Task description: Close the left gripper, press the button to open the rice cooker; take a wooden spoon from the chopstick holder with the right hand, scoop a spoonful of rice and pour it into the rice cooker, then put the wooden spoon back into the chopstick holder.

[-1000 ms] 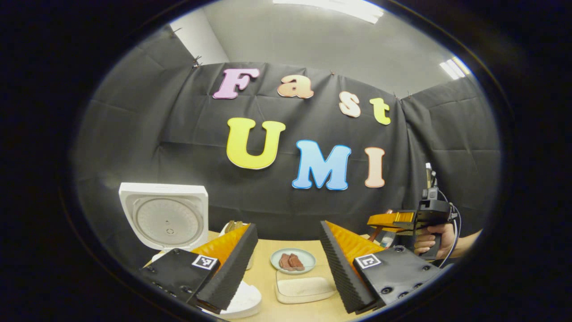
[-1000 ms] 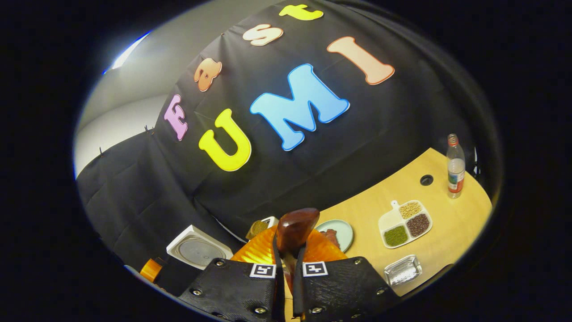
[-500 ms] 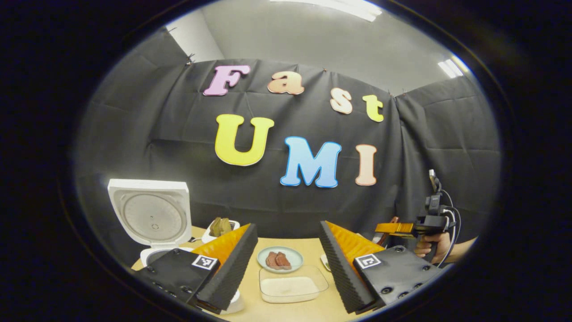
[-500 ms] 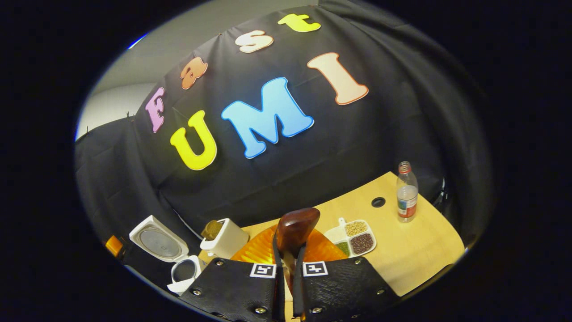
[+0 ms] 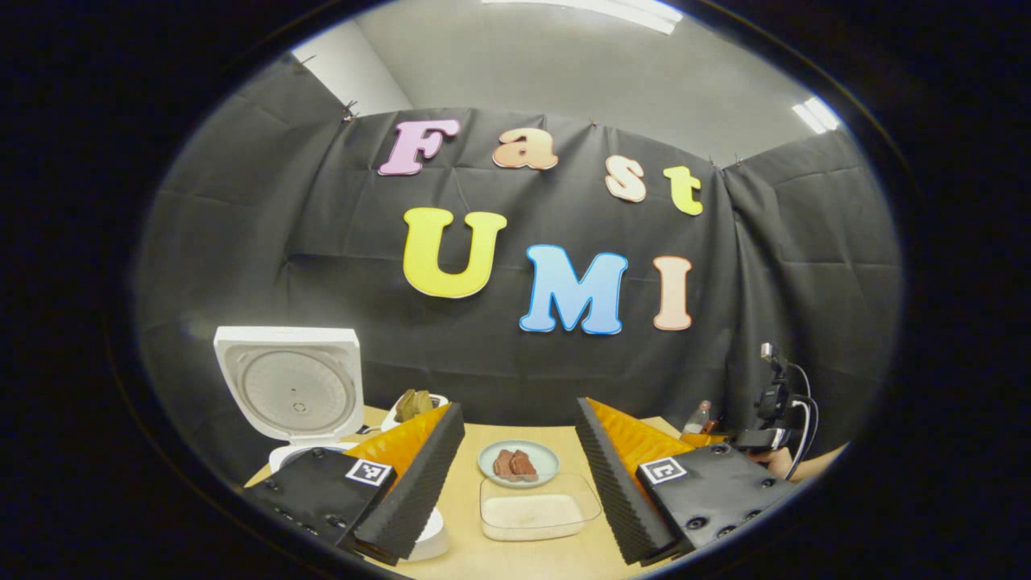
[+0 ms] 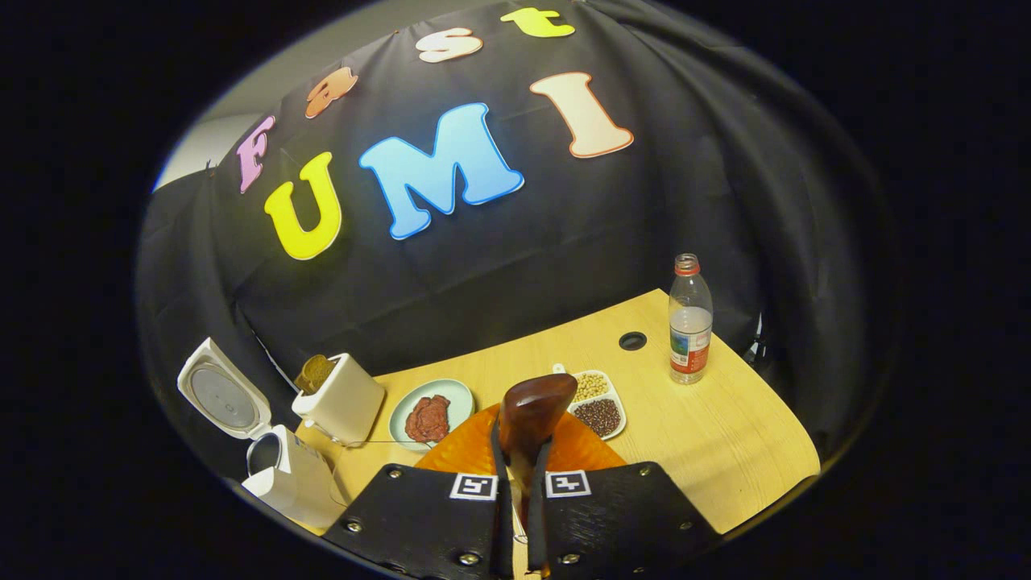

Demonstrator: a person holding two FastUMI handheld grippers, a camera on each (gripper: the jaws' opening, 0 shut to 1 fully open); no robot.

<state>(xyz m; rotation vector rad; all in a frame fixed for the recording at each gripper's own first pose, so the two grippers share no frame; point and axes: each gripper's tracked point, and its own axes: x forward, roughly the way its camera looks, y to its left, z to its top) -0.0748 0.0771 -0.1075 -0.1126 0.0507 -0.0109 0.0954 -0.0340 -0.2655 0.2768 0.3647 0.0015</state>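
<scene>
My right gripper (image 6: 519, 483) is shut on the wooden spoon (image 6: 532, 411), whose dark brown rounded end sticks up between the fingers above the table. The white rice cooker (image 6: 286, 483) stands at the left with its lid (image 6: 217, 395) up. Beside it is the white chopstick holder (image 6: 342, 399). In the left gripper view my left gripper (image 5: 515, 483) is open over the clear container of rice (image 5: 536, 507). That view has the rice cooker's raised lid (image 5: 290, 391) at the left, the chopstick holder (image 5: 415, 403) behind the left finger, and the right gripper (image 5: 749, 439) low at the far right.
A plate with meat (image 6: 431, 415) lies near the chopstick holder, and a divided dish of beans (image 6: 596, 403) sits right of the spoon. A water bottle (image 6: 690, 318) stands at the back right beside a cable hole (image 6: 632, 341). The wooden table (image 6: 725, 435) ends at the right.
The right gripper, still holding the spoon, has dropped lower and swung, so the cooker, holder and plate now sit closer in its view. The left gripper has barely shifted.
</scene>
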